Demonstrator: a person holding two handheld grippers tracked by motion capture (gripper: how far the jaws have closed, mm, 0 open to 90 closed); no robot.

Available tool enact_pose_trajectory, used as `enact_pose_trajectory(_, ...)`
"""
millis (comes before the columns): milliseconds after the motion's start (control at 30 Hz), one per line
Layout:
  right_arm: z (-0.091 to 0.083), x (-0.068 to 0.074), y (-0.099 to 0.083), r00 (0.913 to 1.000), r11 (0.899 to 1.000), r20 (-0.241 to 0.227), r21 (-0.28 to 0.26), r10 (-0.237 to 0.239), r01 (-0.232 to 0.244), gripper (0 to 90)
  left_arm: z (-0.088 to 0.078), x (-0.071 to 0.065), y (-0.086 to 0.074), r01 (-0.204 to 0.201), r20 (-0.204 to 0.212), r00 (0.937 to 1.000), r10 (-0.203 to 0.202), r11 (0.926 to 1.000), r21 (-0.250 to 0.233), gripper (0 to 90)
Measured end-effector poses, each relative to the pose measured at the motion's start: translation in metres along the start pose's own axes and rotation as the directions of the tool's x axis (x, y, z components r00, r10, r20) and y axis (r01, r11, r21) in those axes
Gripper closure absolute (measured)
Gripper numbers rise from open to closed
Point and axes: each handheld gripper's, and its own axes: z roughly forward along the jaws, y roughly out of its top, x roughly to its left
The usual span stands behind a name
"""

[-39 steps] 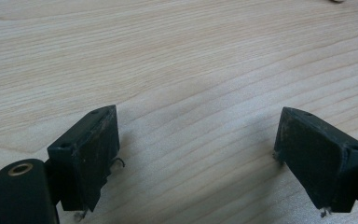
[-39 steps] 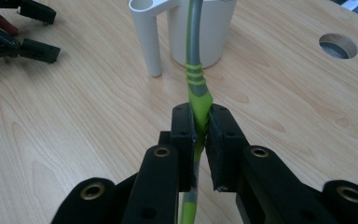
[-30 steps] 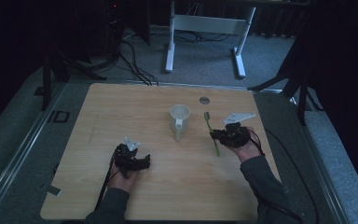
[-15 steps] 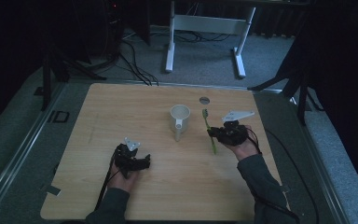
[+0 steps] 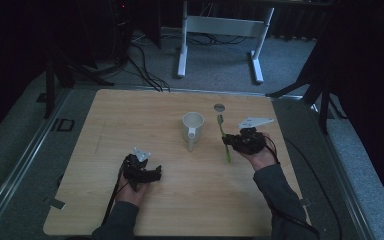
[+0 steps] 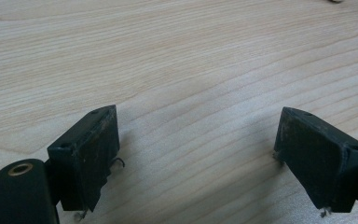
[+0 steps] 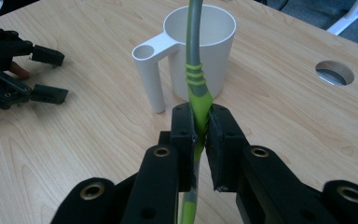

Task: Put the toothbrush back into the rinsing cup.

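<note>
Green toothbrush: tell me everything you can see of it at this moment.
The toothbrush is slim and looks plastic, with a bright green grip that has ribbed rings and a grey neck running up toward its head. The right tool is shut on the green grip, both jaws pressed against its sides. In the high view the toothbrush lies along the table just right of the white cup, head pointing toward the far edge. In the right gripper view its neck crosses in front of the cup; contact cannot be told.
</note>
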Motion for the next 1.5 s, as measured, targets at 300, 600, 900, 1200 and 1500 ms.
enact_pose_trajectory(300,0.002,0.002,0.004,1.0,1.0,0.001,-0.015,0.003,-0.003,81.5,0.0,0.0,0.0,-0.001,0.0,1.0,0.001,1.0,0.0,14.3)
enact_pose_trajectory(600,0.002,0.005,0.009,1.0,0.999,0.0,-0.049,-0.001,0.001,81.5,0.0,0.0,0.0,-0.002,0.001,1.0,0.002,1.0,0.001,14.3)
enact_pose_trajectory(900,0.006,0.007,0.015,1.0,0.998,0.004,-0.065,-0.003,0.003,81.5,0.0,0.0,0.0,-0.003,0.001,1.0,0.003,1.0,0.001,14.3)
enact_pose_trajectory(1200,0.01,0.01,0.019,0.9999,0.997,0.01,-0.081,0.002,-0.002,81.5,0.0,-0.001,0.0,-0.002,0.002,1.0,0.002,1.0,0.0,14.3)
enact_pose_trajectory(1500,0.011,0.011,0.023,0.9999,0.995,0.015,-0.104,0.008,-0.006,81.5,0.0,-0.001,0.0,-0.002,0.003,1.0,0.002,1.0,0.001,14.3)
